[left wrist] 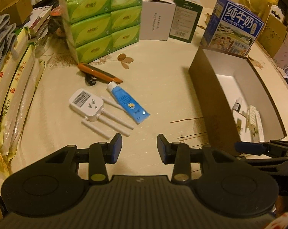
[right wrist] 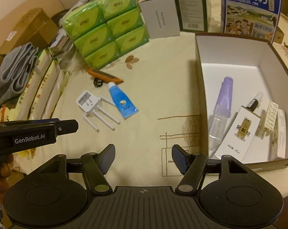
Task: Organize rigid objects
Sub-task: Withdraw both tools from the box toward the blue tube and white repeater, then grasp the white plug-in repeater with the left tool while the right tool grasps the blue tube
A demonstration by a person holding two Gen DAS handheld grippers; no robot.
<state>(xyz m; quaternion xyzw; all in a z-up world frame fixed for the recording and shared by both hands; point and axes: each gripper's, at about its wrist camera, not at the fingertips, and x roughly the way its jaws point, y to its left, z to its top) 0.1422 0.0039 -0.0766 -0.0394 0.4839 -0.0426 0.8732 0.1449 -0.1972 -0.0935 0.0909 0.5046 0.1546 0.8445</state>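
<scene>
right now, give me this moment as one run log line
left gripper: open, empty | right gripper: open, empty | on table: blue tube, white router, orange utility knife | box: partly filled

Left gripper (left wrist: 139,147) tilting steeply downward, jaws standing partly apart, gripping nothing. Right gripper (right wrist: 143,157) angling down likewise, jaws spread wider, also empty. Hand (right wrist: 0,173) wrapping the left gripper's handle, seen in the right wrist view.

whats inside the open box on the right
In the open box: a lilac-capped clear bottle, a white carton, a small dark spray vial, a cream ribbed piece and another carton. Anything beneath them is covered.
</scene>
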